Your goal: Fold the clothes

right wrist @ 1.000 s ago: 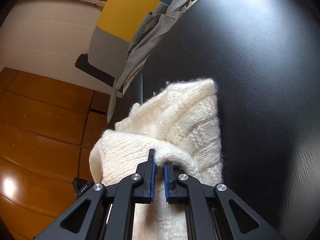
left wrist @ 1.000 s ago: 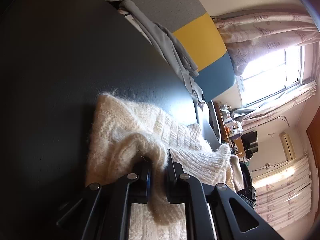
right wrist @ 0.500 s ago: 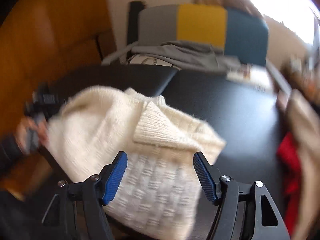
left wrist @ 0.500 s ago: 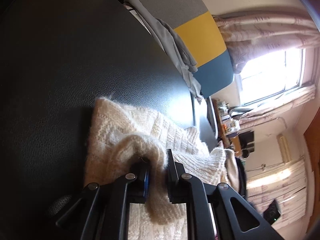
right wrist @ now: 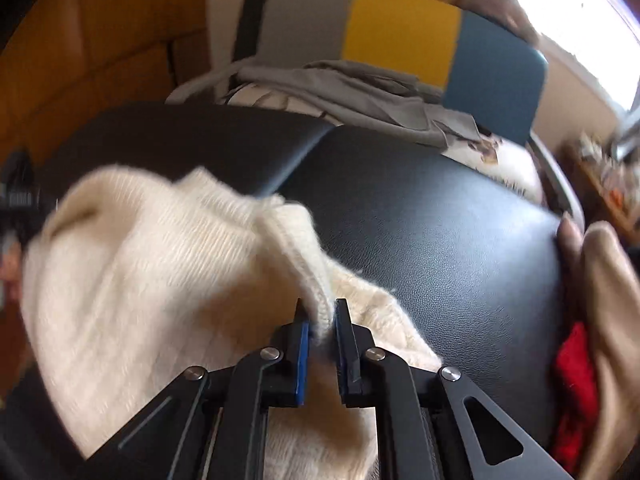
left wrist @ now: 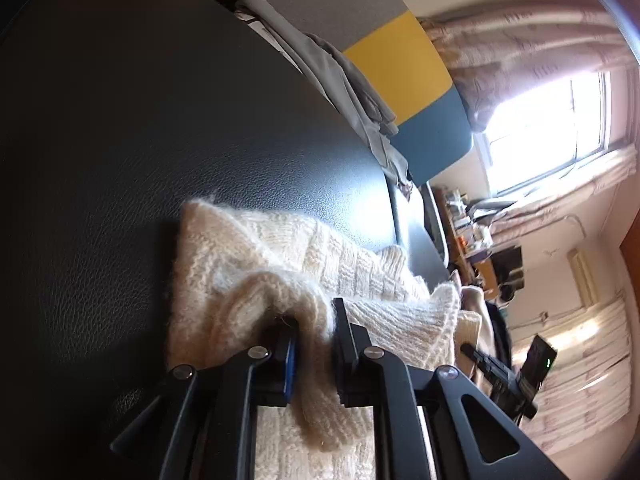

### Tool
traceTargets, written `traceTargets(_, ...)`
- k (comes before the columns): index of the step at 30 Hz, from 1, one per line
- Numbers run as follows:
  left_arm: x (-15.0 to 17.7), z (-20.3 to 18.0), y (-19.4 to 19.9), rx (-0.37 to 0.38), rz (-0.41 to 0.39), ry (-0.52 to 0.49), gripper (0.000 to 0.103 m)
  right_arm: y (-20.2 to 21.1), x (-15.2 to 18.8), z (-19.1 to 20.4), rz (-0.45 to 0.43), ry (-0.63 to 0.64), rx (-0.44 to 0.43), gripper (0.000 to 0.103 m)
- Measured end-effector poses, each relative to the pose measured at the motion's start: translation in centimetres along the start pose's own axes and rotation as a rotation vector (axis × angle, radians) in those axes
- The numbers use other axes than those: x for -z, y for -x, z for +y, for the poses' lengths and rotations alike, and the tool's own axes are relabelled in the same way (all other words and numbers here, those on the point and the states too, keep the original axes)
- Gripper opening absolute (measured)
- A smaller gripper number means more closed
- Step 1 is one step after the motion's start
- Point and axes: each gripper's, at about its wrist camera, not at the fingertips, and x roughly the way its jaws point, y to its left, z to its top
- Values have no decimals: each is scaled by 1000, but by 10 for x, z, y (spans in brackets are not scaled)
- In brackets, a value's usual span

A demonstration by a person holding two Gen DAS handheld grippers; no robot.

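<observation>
— Looking at the black table (right wrist: 440, 216) first: the cream sweater (right wrist: 132, 280) lies bunched on its near part, running away from both tongs.

— And the grips?

— Left tongs (left wrist: 314, 332) clamped on a thick fold, held low and level. Right tongs (right wrist: 319, 322) pinched on a ribbed edge, lifting it off the table.

Sweater (right wrist: 152, 272) on table (right wrist: 440, 220); chair (right wrist: 400, 36) behind table.
</observation>
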Motion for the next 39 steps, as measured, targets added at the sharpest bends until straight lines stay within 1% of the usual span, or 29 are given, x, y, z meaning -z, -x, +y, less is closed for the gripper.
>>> traceTargets(1,-3,-1,4,-9,-3,-19,21,-5,-2,-8,7,-50,-19,12)
traceTargets(4,-11,-4,16,-37,-11,-77,24,-21,1,-28,42,-168,-45,12)
traceTargets(7,-19,-8,29,-65,-19,-134,27,-33,7,-42,52,-250,-59,12)
traceTargets(10,-27,-11,41,-92,-27,-192,29,-35,16,-38,44,-274,-63,12)
traceTargets(12,-32,-12,47,-110,-25,-232,29,-40,16,-37,47,-276,-65,12)
traceTargets(15,-40,-14,40,-135,24,-312,32,-43,16,-35,55,-276,-70,13)
traceTargets(17,-46,-14,31,-129,56,-349,34,-44,17,-38,66,-293,-85,14)
traceTargets(21,-56,-7,10,-94,131,-320,37,-47,20,-44,77,-338,-120,19)
traceTargets(24,-57,-3,0,-81,160,-297,37,-48,21,-47,75,-364,-150,25)
traceTargets(27,-54,-7,0,-61,165,-292,32,-48,22,-47,73,-363,-153,28)
traceTargets(28,-53,-11,2,-61,151,-304,20,-48,22,-45,74,-354,-146,28)
traceTargets(29,-51,-15,4,-71,137,-316,11,-48,21,-43,77,-344,-136,28)
traceTargets(30,-50,-19,6,-81,123,-329,6,-47,20,-39,78,-321,-115,28)
traceTargets(32,-47,-26,11,-109,96,-349,5,-45,17,-32,79,-274,-72,28)
traceTargets(33,-45,-28,13,-127,85,-353,5,-40,15,-29,73,-257,-55,25)
traceTargets(35,-45,-29,20,-146,49,-336,4,-31,12,-23,58,-221,-21,13)
traceTargets(36,-45,-28,25,-146,27,-322,4,-27,10,-20,51,-204,-4,9)
traceTargets(38,-44,-25,34,-135,-12,-296,4,-13,8,-20,23,-191,24,9)
traceTargets(39,-43,-23,34,-144,-14,-291,4,-5,8,-24,1,-197,35,9)
